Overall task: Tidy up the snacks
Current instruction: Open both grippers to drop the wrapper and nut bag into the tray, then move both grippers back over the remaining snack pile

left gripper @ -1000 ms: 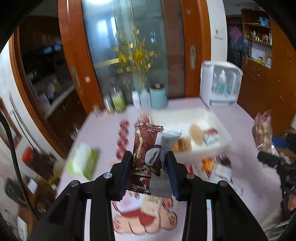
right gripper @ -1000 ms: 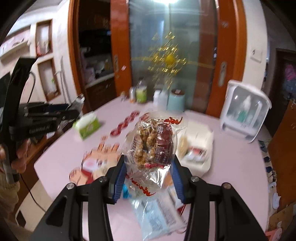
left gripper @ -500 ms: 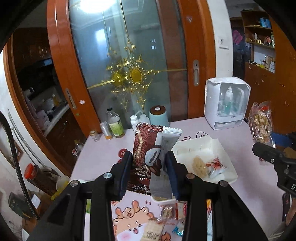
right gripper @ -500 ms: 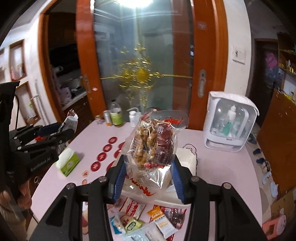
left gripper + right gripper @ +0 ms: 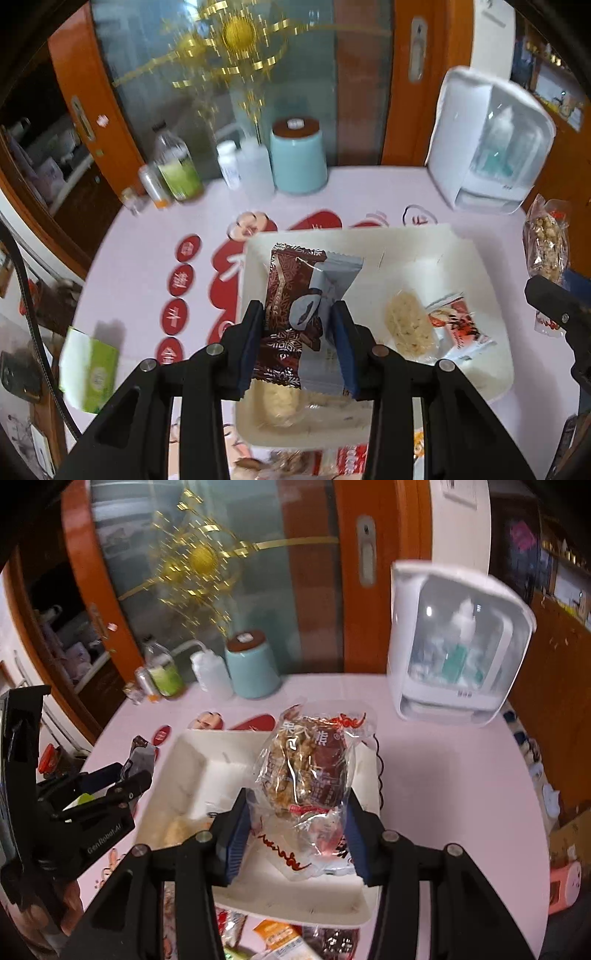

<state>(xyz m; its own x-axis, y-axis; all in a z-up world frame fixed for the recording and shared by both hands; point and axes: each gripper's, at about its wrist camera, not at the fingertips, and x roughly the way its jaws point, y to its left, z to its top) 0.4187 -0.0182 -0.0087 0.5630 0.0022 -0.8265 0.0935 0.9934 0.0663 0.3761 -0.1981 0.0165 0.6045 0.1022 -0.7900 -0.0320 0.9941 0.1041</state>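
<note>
My left gripper point(image 5: 297, 321) is shut on a brown and grey snack packet point(image 5: 299, 306) and holds it above the left part of the white tray point(image 5: 480, 258). The tray holds a pale rice cake point(image 5: 408, 328), a red and white packet point(image 5: 458, 332) and another pale cake point(image 5: 279, 404) near its front. My right gripper point(image 5: 295, 812) is shut on a clear bag of nut snacks point(image 5: 306, 768) above the same tray point(image 5: 192, 757). The left gripper point(image 5: 125, 779) shows at the left in the right wrist view.
A teal canister point(image 5: 299, 158), bottles point(image 5: 177, 166) and a white cabinet point(image 5: 487, 144) stand at the table's back. A green tissue box point(image 5: 90, 373) lies at the left. Loose snack packets point(image 5: 277, 938) lie in front of the tray. A cartoon mat point(image 5: 207, 280) covers the table.
Both grippers have tilted down and moved forward over the tray, each still holding its packet. The tray now fills the middle of both views.
</note>
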